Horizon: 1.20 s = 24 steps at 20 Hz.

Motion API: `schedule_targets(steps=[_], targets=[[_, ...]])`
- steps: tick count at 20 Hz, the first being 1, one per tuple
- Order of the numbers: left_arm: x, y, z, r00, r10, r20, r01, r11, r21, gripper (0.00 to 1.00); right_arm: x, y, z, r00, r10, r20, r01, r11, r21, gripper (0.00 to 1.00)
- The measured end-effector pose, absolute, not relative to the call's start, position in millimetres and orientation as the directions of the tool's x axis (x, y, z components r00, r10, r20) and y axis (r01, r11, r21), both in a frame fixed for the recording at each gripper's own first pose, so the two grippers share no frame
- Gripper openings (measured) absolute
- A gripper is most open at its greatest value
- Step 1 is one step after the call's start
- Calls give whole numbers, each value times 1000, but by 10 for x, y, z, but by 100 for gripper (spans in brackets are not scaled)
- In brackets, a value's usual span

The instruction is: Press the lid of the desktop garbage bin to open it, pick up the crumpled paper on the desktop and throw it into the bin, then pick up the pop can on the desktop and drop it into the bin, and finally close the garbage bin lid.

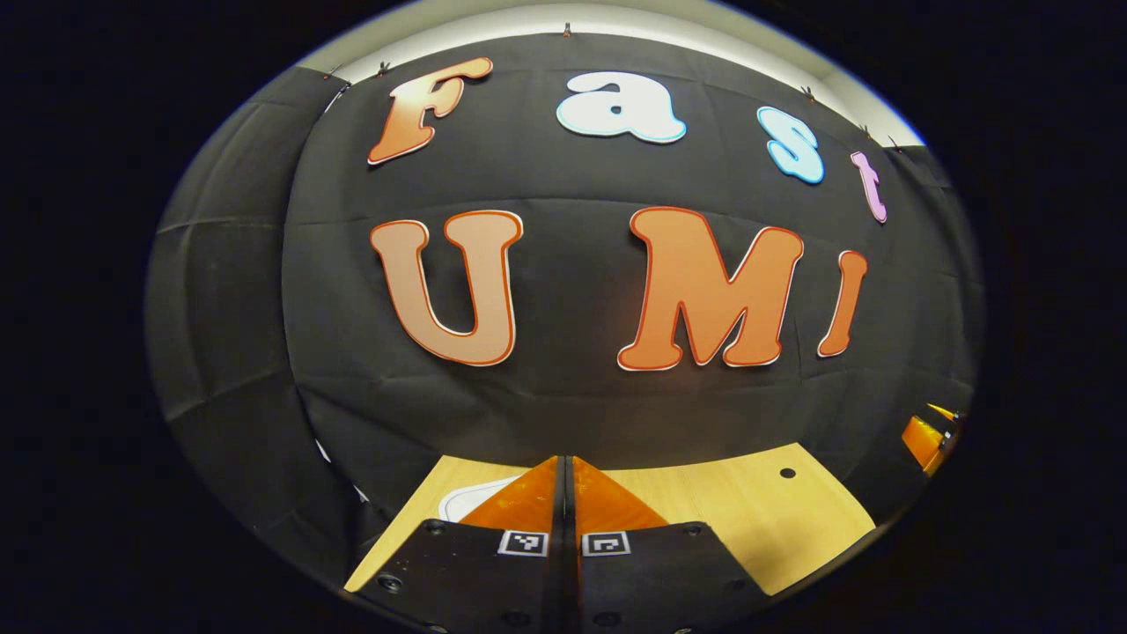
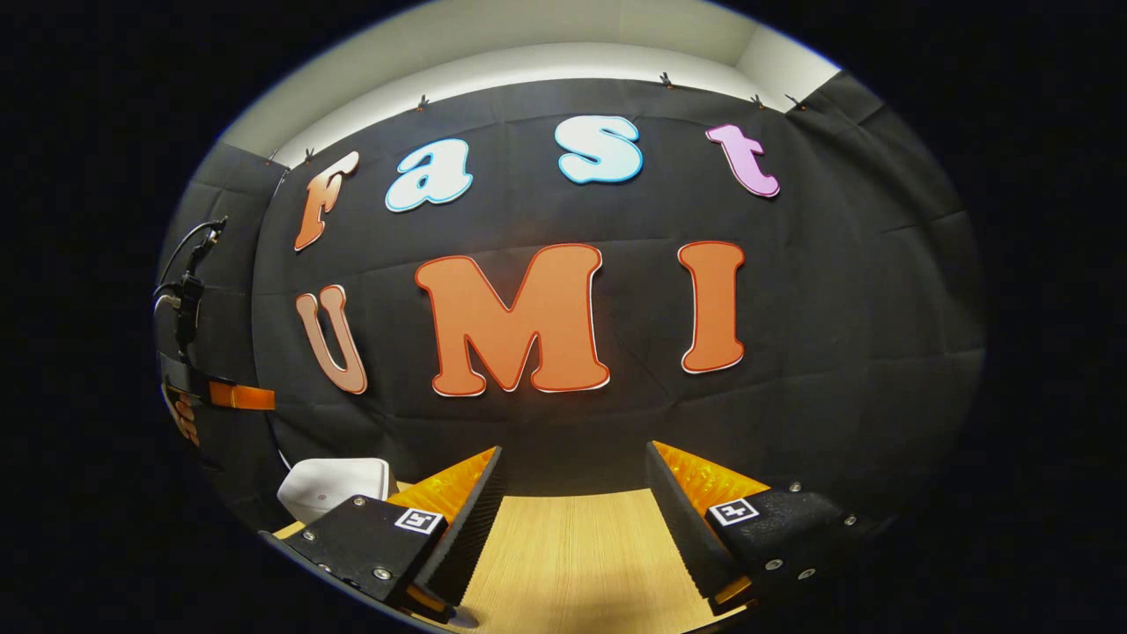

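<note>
Simply pale wooden desktop (image 2: 572, 555), black cloth wall (image 2: 836, 308).

Your left gripper (image 1: 568, 471) sits low in the left gripper view, its two fingers pressed together with nothing between them. Beyond the tips: wooden tabletop (image 1: 731, 511), small dark hole (image 1: 787, 473) toward its far right. A white rounded object (image 1: 471, 499) peeks out left of the fingers. The other gripper (image 1: 929, 436) shows at the far right edge.
</note>
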<state>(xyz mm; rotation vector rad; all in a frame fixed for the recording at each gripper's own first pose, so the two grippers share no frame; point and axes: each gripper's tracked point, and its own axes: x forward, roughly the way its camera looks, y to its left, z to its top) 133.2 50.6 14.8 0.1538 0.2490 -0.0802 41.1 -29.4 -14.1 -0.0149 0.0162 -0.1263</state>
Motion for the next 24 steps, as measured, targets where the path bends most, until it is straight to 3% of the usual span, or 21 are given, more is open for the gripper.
schedule_targets(steps=[4, 16, 17, 24], targets=[[1465, 464, -356, 915, -84, -395, 115, 992, 56, 0, 428, -322, -250, 990, -133, -44, 133, 991, -3, 94], [1393, 870, -1448, 808, -4, -589, 55, 996, 69, 0, 422, -471, -483, 980, -161, -115, 165, 986, 24, 93], [1275, 911, -1561, 770, 10, -638, 48, 996, 73, 0, 430, -475, -498, 980, -161, -118, 165, 986, 23, 93], [1277, 912, -1615, 776, -21, -630, 119, 986, 115, 0, 437, -411, -600, 980, -135, -145, 141, 990, 29, 94]])
